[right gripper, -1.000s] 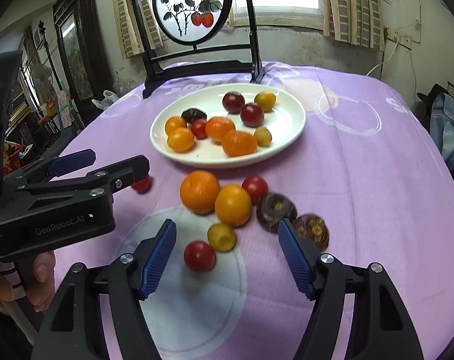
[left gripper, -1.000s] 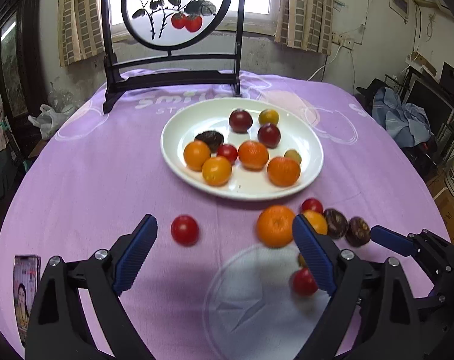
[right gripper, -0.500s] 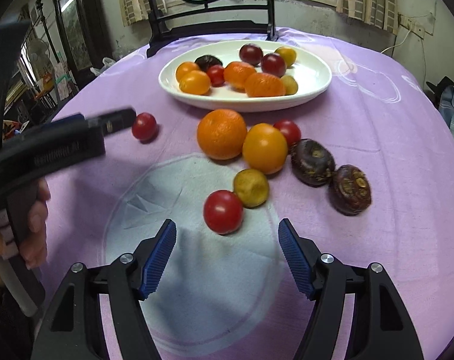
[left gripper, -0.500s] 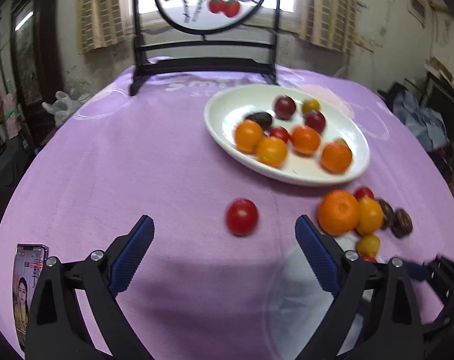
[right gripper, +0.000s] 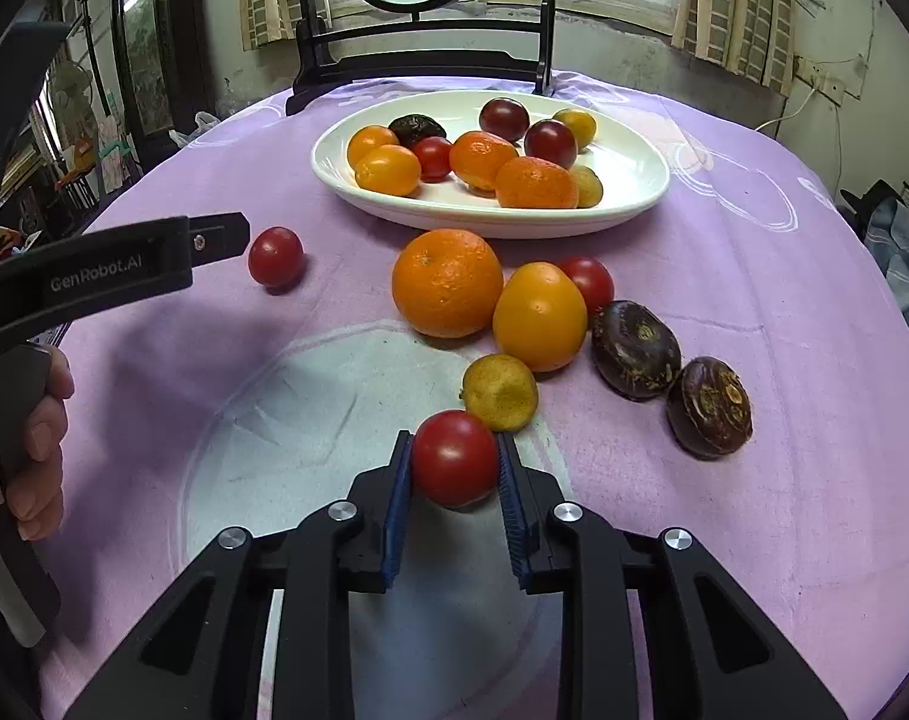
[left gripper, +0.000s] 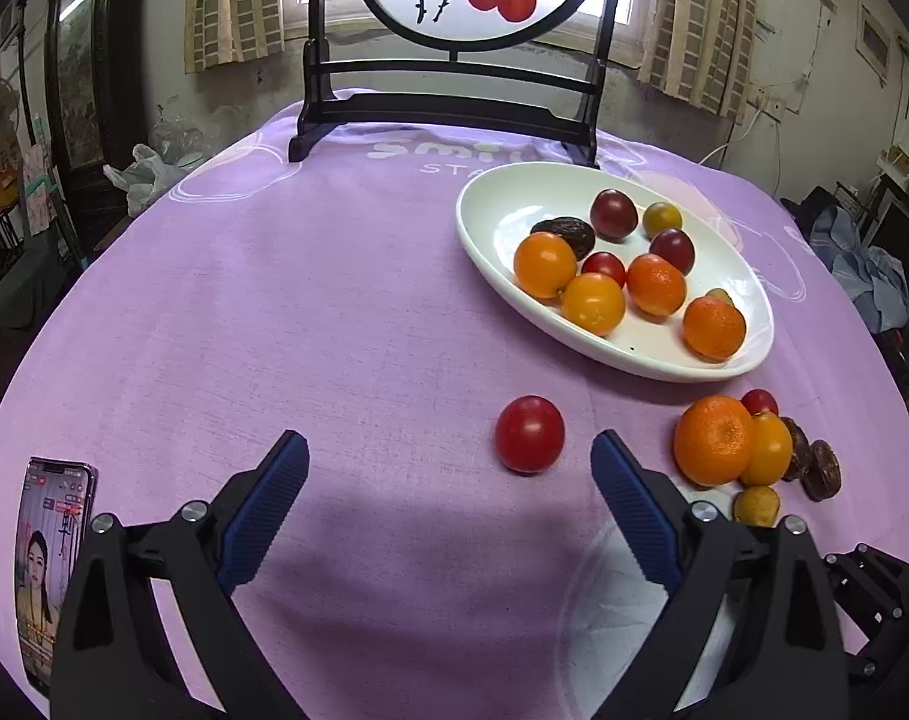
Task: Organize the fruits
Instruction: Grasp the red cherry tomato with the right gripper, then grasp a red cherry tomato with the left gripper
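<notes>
My right gripper [right gripper: 453,459] is shut on a red tomato [right gripper: 454,457] low over the purple cloth. Just beyond it lie a small yellow fruit [right gripper: 500,392], a big orange [right gripper: 447,282], a yellow-orange fruit [right gripper: 539,316], a red tomato [right gripper: 589,281] and two dark water chestnuts [right gripper: 635,349]. My left gripper [left gripper: 448,471] is open, with a loose red tomato [left gripper: 529,433] just ahead between its fingers, nearer the right one. The white plate [left gripper: 574,180] holds several oranges and tomatoes; it also shows in the right wrist view [right gripper: 634,162].
A phone [left gripper: 49,564] lies at the table's near left edge. A dark wooden stand with a round painted screen [left gripper: 448,114] stands at the back of the table. The left gripper's body [right gripper: 94,276] and the hand holding it fill the right view's left side.
My right gripper has moved down and forward and closed on the red tomato. My left gripper has moved nearer the loose red tomato and stays open.
</notes>
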